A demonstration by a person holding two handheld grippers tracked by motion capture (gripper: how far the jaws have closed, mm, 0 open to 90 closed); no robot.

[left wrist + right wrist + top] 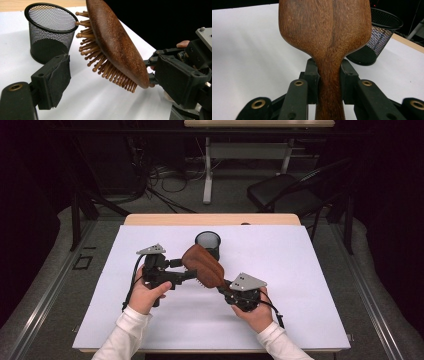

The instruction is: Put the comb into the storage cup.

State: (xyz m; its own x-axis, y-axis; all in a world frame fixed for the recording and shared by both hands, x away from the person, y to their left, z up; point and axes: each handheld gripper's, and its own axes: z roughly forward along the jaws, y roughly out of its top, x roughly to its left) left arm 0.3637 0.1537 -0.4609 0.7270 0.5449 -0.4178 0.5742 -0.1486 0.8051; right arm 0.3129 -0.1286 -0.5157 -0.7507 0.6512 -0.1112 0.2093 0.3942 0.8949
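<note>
Wooden hairbrush (202,265) held up over the desk (300,285) beside a mesh cup (208,242).

The right gripper (329,75) has its fingers (312,77) clamped on the brush's handle, holding the brush slanted above the white desk, its head reaching toward the black mesh cup, just beside the rim. The left gripper (186,268) sits next to the brush's head with its fingers (56,80) spread open, holding nothing; the wooden bristles point toward them.
</note>
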